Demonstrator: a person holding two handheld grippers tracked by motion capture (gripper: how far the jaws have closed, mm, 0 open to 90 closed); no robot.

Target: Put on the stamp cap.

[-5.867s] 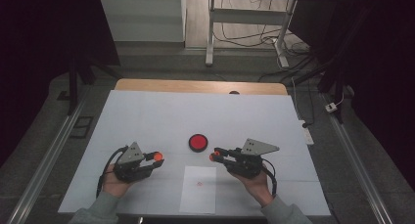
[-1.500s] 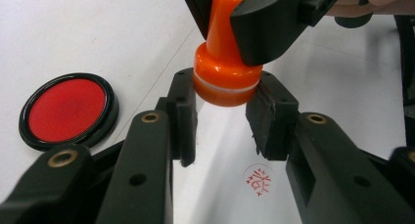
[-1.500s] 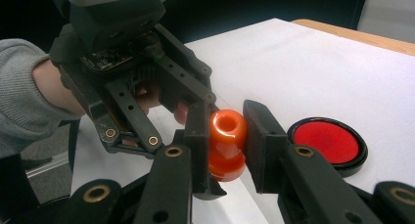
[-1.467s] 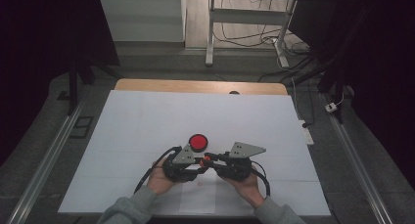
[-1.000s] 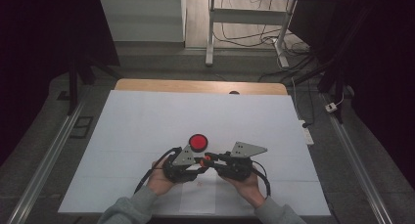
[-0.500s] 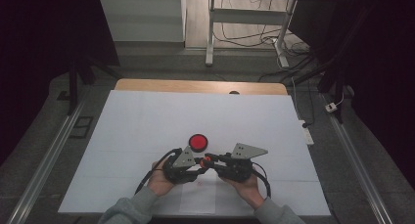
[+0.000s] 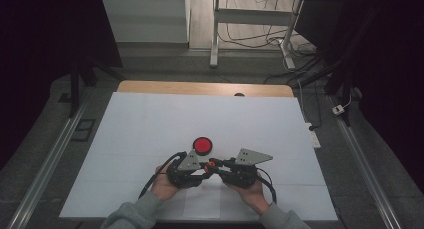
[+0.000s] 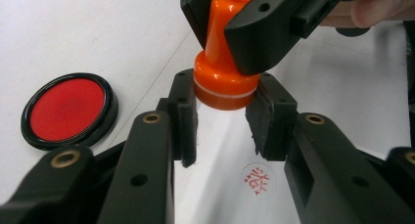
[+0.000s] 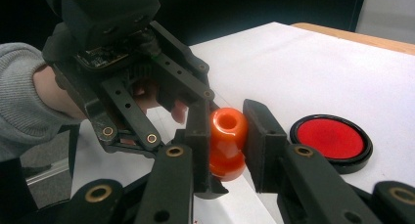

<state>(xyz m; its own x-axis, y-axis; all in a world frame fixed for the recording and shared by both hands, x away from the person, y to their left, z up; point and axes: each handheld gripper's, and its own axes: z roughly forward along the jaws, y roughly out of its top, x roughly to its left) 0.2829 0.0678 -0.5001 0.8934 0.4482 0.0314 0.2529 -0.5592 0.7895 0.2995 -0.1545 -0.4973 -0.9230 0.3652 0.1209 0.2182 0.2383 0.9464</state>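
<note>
A wooden table (image 7: 150, 86) stands under a large white sheet (image 7: 150, 124) that covers nearly its whole top — only a strip of bare wood shows along the far edge. A round red ink pad in a black case (image 7: 203, 145) lies on the sheet, and nearer the person a narrow white paper slip (image 8: 215, 150) — printed with a round red seal mark (image 8: 258, 179).

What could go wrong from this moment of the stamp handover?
Both grippers meet on the orange stamp: the right gripper holds its handle, the left gripper's pads flank its base. An early release might drop it onto the red imprint and smear the paper. It might also roll toward the ink pad.
</note>
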